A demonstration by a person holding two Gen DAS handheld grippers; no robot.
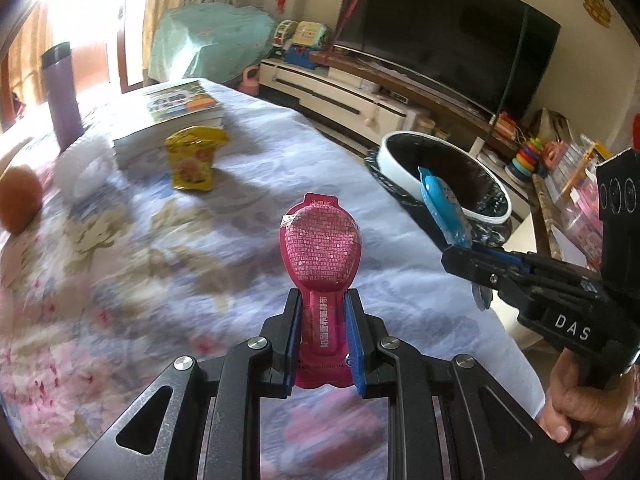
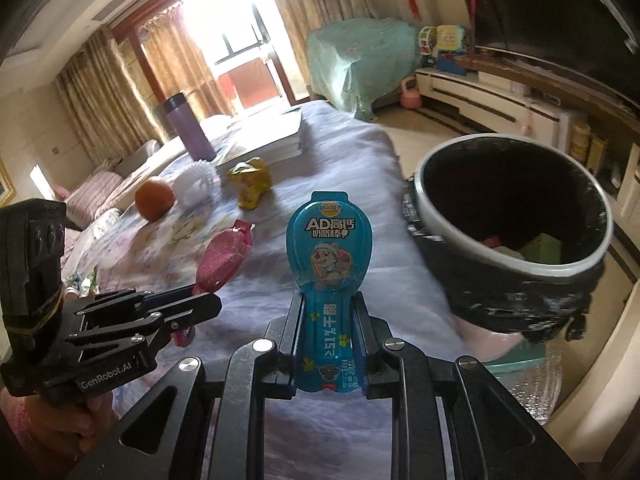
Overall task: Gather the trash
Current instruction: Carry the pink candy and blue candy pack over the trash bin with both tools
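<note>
My left gripper (image 1: 322,300) is shut on a pink snack wrapper (image 1: 321,246), held upright above the flowered tablecloth (image 1: 140,260). My right gripper (image 2: 329,300) is shut on a blue cheese-stick wrapper (image 2: 330,240), also upright. In the left wrist view the right gripper (image 1: 460,250) shows at the right with the blue wrapper (image 1: 442,204) at the near rim of the black trash bin (image 1: 486,216). The right wrist view has the bin (image 2: 516,284) at the right, with scraps inside. A crumpled yellow wrapper (image 1: 194,158) lies on the cloth near the books.
A stack of books (image 1: 176,116), a purple flask (image 1: 62,96), an orange (image 1: 18,200) and a white crumpled tissue (image 2: 196,186) sit on the table. Beyond the table's right edge are the floor, a TV cabinet (image 1: 344,96) and toys.
</note>
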